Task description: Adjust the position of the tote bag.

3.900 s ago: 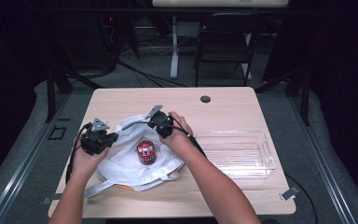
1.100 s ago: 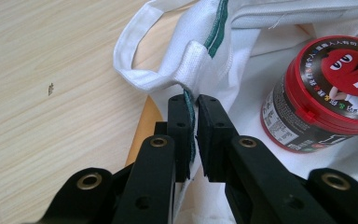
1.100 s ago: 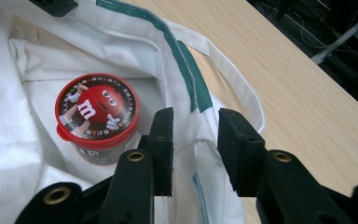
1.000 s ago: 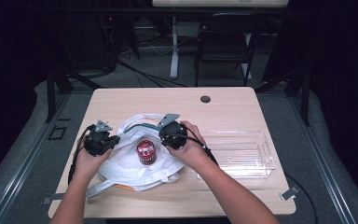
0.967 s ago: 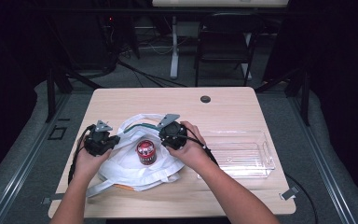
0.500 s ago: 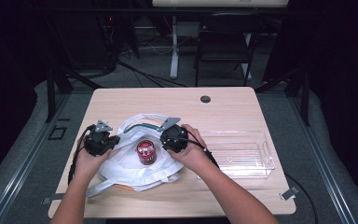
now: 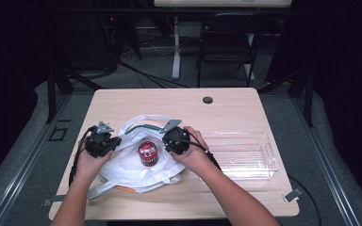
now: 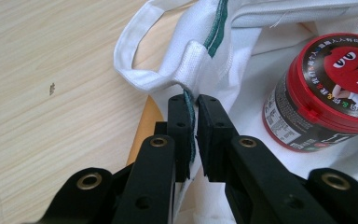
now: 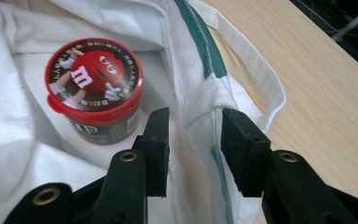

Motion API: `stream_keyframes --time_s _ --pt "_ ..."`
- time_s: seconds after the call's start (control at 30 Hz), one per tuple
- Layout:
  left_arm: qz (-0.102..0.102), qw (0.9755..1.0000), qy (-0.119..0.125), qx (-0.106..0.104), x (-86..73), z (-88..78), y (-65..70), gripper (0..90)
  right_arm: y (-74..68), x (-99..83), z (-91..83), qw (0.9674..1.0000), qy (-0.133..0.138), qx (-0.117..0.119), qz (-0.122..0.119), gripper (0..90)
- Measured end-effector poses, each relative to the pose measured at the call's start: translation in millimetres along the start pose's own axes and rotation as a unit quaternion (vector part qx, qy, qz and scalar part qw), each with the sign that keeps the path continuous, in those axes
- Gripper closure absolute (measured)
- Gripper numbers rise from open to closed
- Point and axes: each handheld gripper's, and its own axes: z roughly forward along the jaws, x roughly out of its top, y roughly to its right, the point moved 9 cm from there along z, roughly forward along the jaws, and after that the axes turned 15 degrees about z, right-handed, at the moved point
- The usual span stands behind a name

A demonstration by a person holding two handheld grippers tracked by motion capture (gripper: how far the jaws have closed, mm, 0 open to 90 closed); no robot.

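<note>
Here, red-lidded m&m's tub (image 9: pixel 93 91) inside white cloth bag (image 7: pixel 132 169), left gripper (image 8: pixel 193 135) clamping its green-trimmed edge, right gripper (image 9: pixel 191 144) parted around the fabric.

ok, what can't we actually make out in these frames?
- Candy tub: left gripper view, right side cut off by the frame edge; label print too small to read.
- Orange thing under the white bag: high view, mostly covered by cloth, identity unclear.
- Right gripper: right gripper view, bag rim between the jaws, contact with the pads unclear.
- Clear bin: high view, contents hard to judge through glare.
</note>
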Motion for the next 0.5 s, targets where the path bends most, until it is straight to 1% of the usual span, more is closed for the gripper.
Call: stream_keyframes --time_s 0.1,0.13,0.27,0.3,0.4,0.43,0.5 --pt "0.001 1.0000 -0.002 -0.001 -0.3 0.3 -0.2 84.2 3.2 -0.9 0.9 1.0000 -0.005 -0.005 -0.001 64.9" --pt "0.001 1.0000 -0.002 -0.001 -0.3 0.5 -0.1 84.2 4.2 -1.4 2.0 1.0000 -0.005 -0.006 0.004 66.8" --pt "0.002 1.0000 -0.003 0.002 -0.6 1.6 -0.6 84.3 7.3 -3.1 3.7 0.9999 -0.010 -0.010 0.006 77.9" --pt "0.002 1.0000 -0.003 0.002 -0.5 1.9 -0.5 84.3 8.1 -3.5 4.2 0.9999 -0.011 -0.010 0.008 79.3" --pt "0.004 1.0000 -0.004 0.004 -0.9 2.9 -0.7 84.3 9.1 -4.0 5.6 0.9998 -0.015 -0.011 0.004 83.4" --pt "0.005 1.0000 -0.007 0.001 -1.4 2.6 -0.6 84.3 9.4 -3.7 6.4 0.9998 -0.013 -0.013 0.003 84.7" --pt "0.006 1.0000 -0.006 0.004 -1.6 3.5 -1.1 84.3 11.1 -3.9 8.0 0.9997 -0.015 -0.017 0.002 86.1"
